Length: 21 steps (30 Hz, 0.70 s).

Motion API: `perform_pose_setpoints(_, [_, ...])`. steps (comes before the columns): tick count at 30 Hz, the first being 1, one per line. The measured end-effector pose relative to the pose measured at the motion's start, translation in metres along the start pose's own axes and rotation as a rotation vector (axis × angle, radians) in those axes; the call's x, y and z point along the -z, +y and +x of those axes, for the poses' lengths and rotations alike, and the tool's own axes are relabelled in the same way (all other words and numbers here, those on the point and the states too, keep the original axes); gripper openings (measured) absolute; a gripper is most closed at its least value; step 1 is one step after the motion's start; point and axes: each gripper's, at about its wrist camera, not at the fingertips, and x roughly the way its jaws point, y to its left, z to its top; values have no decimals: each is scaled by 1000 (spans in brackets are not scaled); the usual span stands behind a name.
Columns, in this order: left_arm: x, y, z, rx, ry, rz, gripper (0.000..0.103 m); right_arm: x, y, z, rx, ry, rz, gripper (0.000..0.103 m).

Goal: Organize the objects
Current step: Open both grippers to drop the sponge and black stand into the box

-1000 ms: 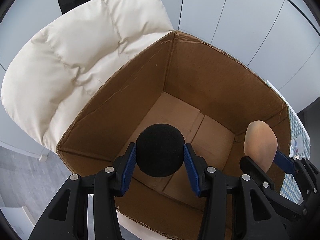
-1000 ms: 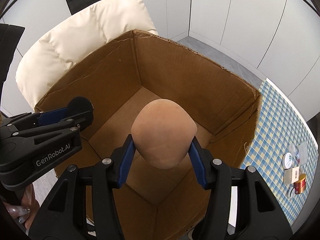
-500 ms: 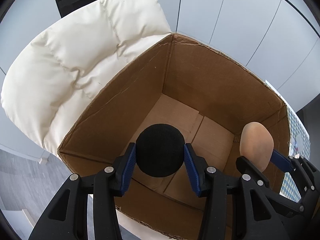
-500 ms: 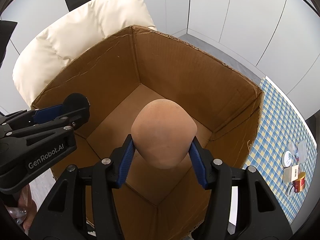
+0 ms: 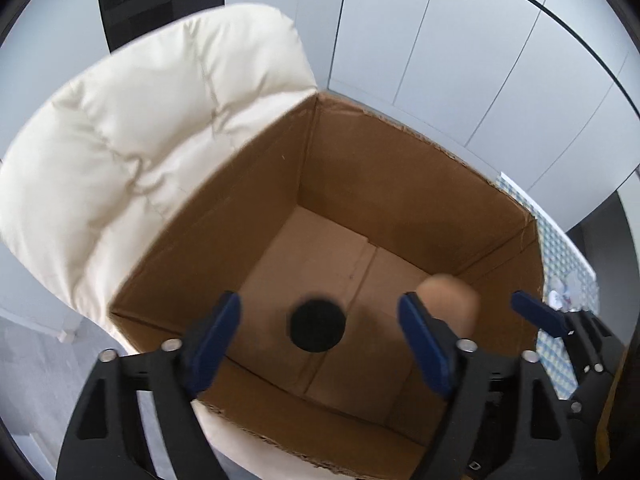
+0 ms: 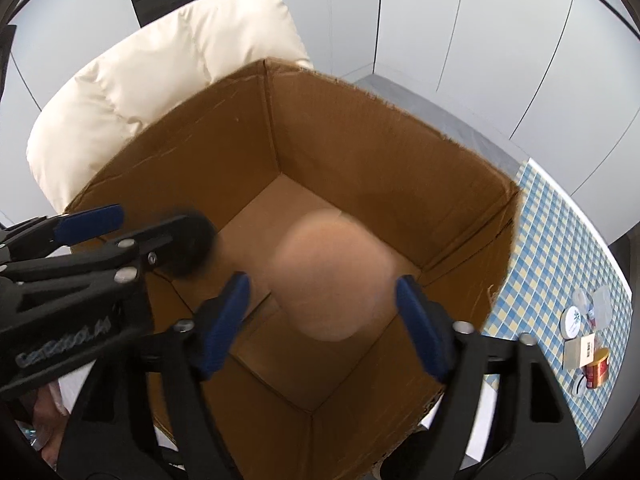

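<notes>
An open brown cardboard box [image 5: 400, 184] sits on a cream padded chair. My left gripper [image 5: 320, 336] is open above the box. A black foam ball [image 5: 317, 326] is free between its spread fingers, small and blurred, inside the box. My right gripper [image 6: 322, 304] is open too. A tan egg-shaped sponge [image 6: 332, 276] is blurred between its fingers, touching neither, over the box floor; it also shows in the left wrist view [image 5: 452, 300]. The black ball also shows in the right wrist view [image 6: 192, 240], beside the left gripper.
The cream padded chair [image 5: 140, 132] rises behind and left of the box. A blue-checked table [image 6: 560, 248] at the right carries small jars [image 6: 574, 318] and a red tin [image 6: 598, 368]. White wall panels stand behind.
Both grippers have opened. The black ball has left the left fingers and dropped into the box. The tan sponge has come free of the right fingers and is blurred in motion.
</notes>
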Motion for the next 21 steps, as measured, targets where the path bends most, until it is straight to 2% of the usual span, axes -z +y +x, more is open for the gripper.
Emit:
perform_pose_setpoints(4, [0, -4, -6, -51, -18, 30, 85, -2, -3, -5, -2, -12, 17, 89])
perform_pose_setpoints(8, [2, 1, -5, -18, -7, 2, 85, -1, -5, -6, -2, 0, 28, 89])
perform_pose_setpoints(21, [11, -4, -12, -22, 5, 3, 85, 5, -11, -20, 6, -7, 25, 89])
